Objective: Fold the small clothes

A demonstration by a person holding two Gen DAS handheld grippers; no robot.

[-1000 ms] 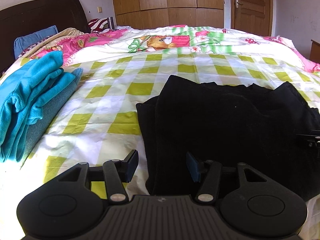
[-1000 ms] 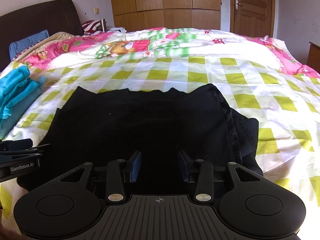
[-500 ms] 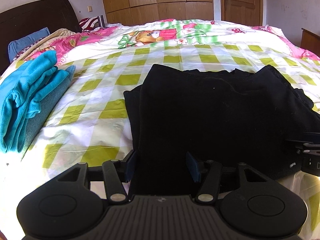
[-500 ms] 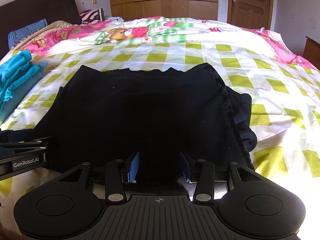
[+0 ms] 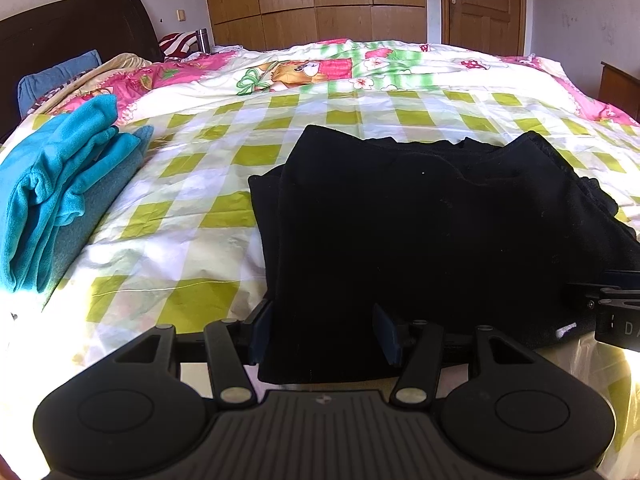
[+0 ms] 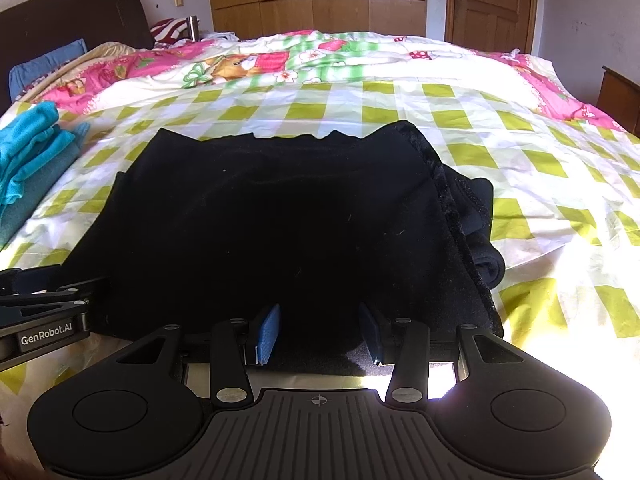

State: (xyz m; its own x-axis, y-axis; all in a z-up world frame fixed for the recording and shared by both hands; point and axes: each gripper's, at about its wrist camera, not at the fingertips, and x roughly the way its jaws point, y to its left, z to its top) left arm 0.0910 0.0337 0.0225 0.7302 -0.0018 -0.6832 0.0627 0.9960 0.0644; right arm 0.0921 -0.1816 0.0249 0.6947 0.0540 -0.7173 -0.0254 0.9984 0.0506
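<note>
- We see the black garment [image 5: 420, 232] folded mid-frame on the checked bed cover [image 5: 192, 216], its near edge between both wide-open tools.
- Left tool [image 5: 325, 334], right tool [image 6: 317, 334].
- Only the left view shows the whole teal clothes pile [image 5: 60, 184] at left.

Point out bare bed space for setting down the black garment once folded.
Free: checked sheet between the teal clothes pile and the black garment; the strip beyond it, before the pink cartoon quilt; right of it in the right view. Crowded: the near edge, both hand-held grippers.
</note>
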